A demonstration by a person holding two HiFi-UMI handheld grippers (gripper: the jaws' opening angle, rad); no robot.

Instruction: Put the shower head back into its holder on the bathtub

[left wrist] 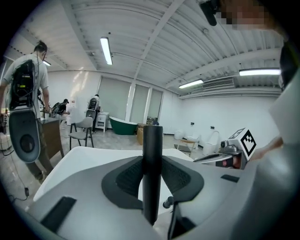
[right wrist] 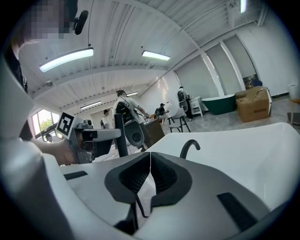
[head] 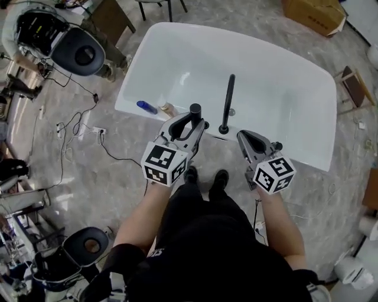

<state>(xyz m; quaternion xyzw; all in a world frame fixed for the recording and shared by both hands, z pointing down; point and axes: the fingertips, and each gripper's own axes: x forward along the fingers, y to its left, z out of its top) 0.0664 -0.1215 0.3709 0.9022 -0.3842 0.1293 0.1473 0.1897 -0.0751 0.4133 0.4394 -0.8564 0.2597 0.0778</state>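
Observation:
A black cylindrical shower head [head: 195, 111] stands upright between the jaws of my left gripper [head: 190, 120], which is shut on it just above the near rim of the white bathtub [head: 277, 88]. In the left gripper view the shower head [left wrist: 152, 159] rises straight through the pads. A tall black faucet spout [head: 227, 100] stands on the rim just to the right. My right gripper [head: 248, 137] hovers near the rim right of the faucet, its jaws shut with nothing clearly held. In the right gripper view the pads [right wrist: 161, 176] meet, and the faucet [right wrist: 190, 146] curves beyond them. I cannot make out the holder.
A blue bottle [head: 146, 107] and a small brown item [head: 168, 109] lie on the tub's left rim. Cables and a power strip [head: 97, 130] trail on the floor at left. A person with a black chair [head: 80, 52] is at the far left, and a cardboard box [head: 313, 13] sits beyond the tub.

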